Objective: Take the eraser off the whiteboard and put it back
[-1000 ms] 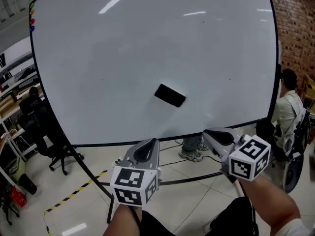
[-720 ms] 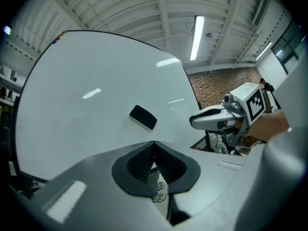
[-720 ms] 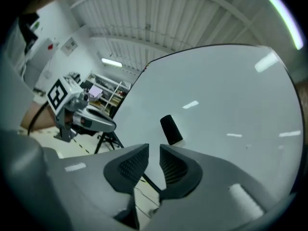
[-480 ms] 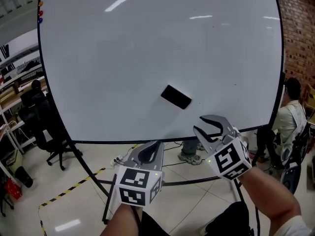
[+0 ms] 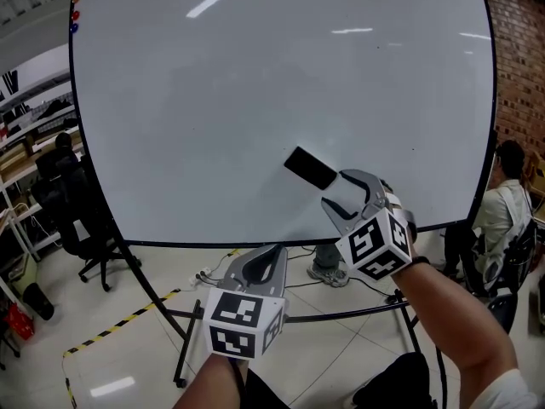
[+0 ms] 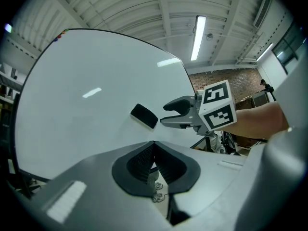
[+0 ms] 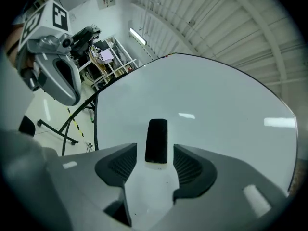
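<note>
A black eraser [image 5: 310, 168] sticks tilted on the whiteboard [image 5: 213, 100], low and right of centre. My right gripper [image 5: 337, 191] is just below and to the right of it, rolled on its side, its jaws opening. In the right gripper view the eraser [image 7: 157, 140] stands lined up with the gap of the right gripper [image 7: 154, 151], just ahead of the pads, and nothing presses on it. My left gripper [image 5: 260, 263] hangs lower, in front of the board's bottom edge, shut and empty. The left gripper view shows the eraser [image 6: 144, 116] and the right gripper [image 6: 166, 114] beside it.
The board stands on a black frame with legs [image 5: 341, 313] on a tiled floor with yellow-black tape [image 5: 119, 331]. A seated person [image 5: 509, 196] is at the right by a brick wall [image 5: 519, 58]. An office chair [image 5: 72, 220] and shelves are at the left.
My right gripper has risen and moved left toward the eraser, rolled onto its side, and its jaws have opened. The left gripper has stayed where it was.
</note>
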